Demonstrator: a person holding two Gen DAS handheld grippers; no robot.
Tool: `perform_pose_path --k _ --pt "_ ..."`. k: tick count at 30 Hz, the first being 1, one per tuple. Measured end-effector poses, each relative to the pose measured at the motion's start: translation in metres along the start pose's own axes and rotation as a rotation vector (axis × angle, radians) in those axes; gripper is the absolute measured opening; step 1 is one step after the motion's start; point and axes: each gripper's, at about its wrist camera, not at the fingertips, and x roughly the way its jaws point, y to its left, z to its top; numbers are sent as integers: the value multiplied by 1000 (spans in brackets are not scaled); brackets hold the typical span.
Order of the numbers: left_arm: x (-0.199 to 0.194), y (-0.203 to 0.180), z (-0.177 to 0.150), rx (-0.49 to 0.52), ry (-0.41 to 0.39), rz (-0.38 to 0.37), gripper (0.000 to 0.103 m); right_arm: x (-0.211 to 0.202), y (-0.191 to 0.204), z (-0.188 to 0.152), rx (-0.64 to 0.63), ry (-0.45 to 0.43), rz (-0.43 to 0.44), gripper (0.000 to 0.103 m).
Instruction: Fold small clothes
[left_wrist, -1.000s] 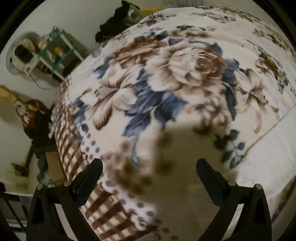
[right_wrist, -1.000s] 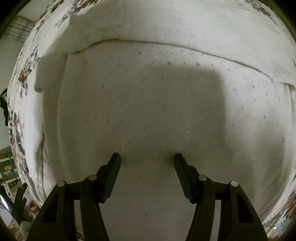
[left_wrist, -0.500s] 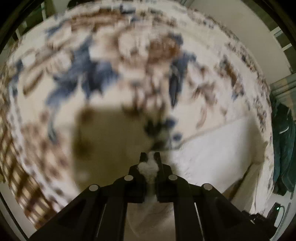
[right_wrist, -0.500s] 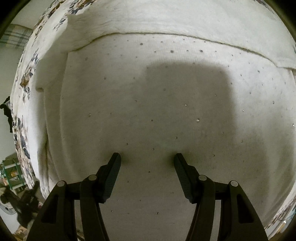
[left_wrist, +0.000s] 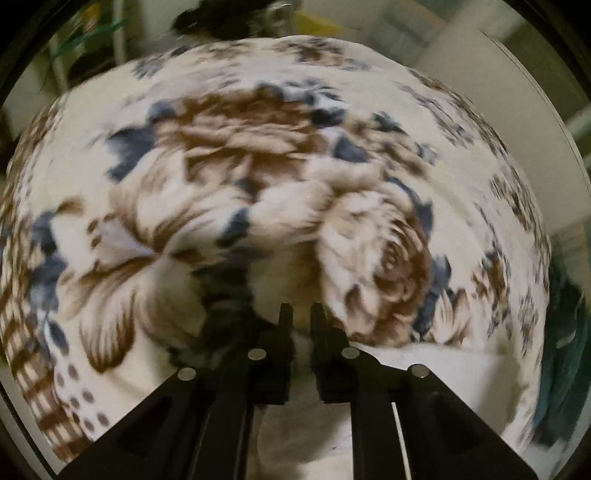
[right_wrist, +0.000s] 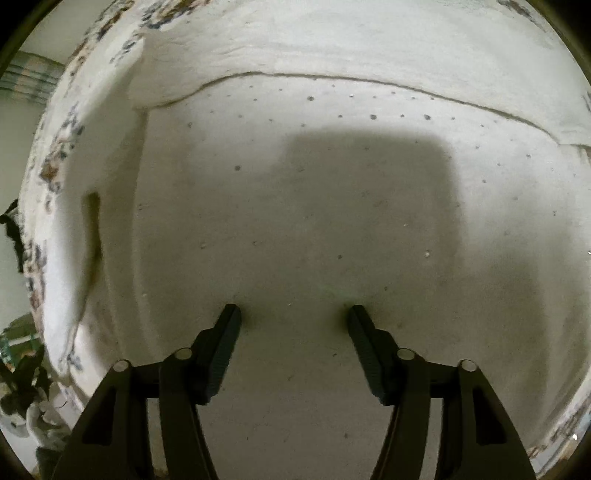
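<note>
**Two grippers on one white garment: left pinching, right spread**

Two views show the same white garment (right_wrist: 332, 221) spread flat on a floral blanket (left_wrist: 258, 184). In the right wrist view it lies directly under the right gripper (right_wrist: 293, 314) and fills nearly the whole picture, running out to the left, right and far sides. In the left wrist view only its near part shows, as a pale strip (left_wrist: 443, 387) at the bottom right, with a fold of it rising between the fingers of the left gripper (left_wrist: 301, 314).

The left gripper's jaws are drawn almost together, pinching that white cloth; a narrow sliver of fabric shows between the fingertips, and more of it hangs below them. This view is blurred. The right gripper's jaws stand well apart and have just been opening further; nothing lies between them but the flat cloth beneath, and both fingertips sit at the fabric surface, though actual contact cannot be told.

The garment is off-white, soft-textured and sprinkled with small dark dots. A dark seam or folded edge curves across its far side, with a plainer band beyond. At its left a doubled edge stands up slightly, blurred. A squarish shadow falls across the middle. The blanket carries large brown and blue flowers on cream.
</note>
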Motion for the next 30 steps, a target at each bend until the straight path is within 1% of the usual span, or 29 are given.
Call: perform_pose_path --k 1,2,3,4,5,6,7,10,11,12,13,14,15,16,17,19,20,22,23,25,26,27,28,29,30 --pt "-7 5 -3 -27 -16 7 13 5 8 4 10 -8 0 77" --pt "-17 12 -8 -65 -30 22 28 4 9 4 21 -16 3 77" --pt "-23 17 -13 -99 -27 11 41 5 13 5 30 -19 4 78" --pt "-30 23 -22 -147 -23 -15 71 5 13 6 35 -21 4 79" --pt "-32 24 -27 -175 -25 -28 79 5 13 6 38 -26 5 80" --pt "-35 29 -42 -230 -21 -69 79 5 13 5 40 -30 6 81" --pt "-31 29 -51 -266 9 -104 79 8 20 10 43 -35 4 81" --pt "1 21 -76 -369 112 -205 79 9 31 10 46 -54 -5 81" --pt "12 15 -81 -386 124 -217 79 9 33 9 47 -62 -10 81" --pt "19 10 -82 -385 116 -215 79 11 38 15 45 -66 -14 81" --pt "23 3 -82 -369 98 -193 76 10 38 16 43 -69 -20 81" --pt "26 -4 -77 -350 55 -161 69 8 39 18 39 -74 -30 81" --pt "24 -8 -73 -339 13 -152 52 4 40 21 30 -87 -56 81" --pt "23 -11 -67 -314 -19 -127 5 1 42 25 21 -102 -76 81" --pt "23 -15 -58 -285 -29 -98 7 -5 44 33 8 -123 -87 81" --pt "14 -18 -43 -249 -91 -79 7 -13 52 55 -8 -147 -86 81" --pt "10 -21 -36 -219 -112 -72 7 -17 58 66 -13 -159 -77 81" --pt "4 -27 -23 -150 -141 -56 7 -25 74 90 -22 -207 -31 81" --pt "1 -30 -18 -124 -151 -50 7 -26 89 106 -49 -230 -9 81" --pt "0 -34 -10 -86 -156 -45 7 -22 116 130 -106 -255 8 81" --pt "-1 -36 -8 -74 -157 -44 7 -18 129 140 -137 -265 -5 79" --pt "-1 -38 -6 -62 -156 -45 7 -10 148 151 -163 -270 -20 60" --pt "-1 -40 -7 -54 -155 -45 7 -1 164 161 -179 -270 -32 17" --pt "0 -42 -6 -45 -155 -42 7 7 174 168 -188 -257 -62 6" --pt "0 -43 -6 -39 -156 -41 7 10 181 174 -189 -261 -80 6"
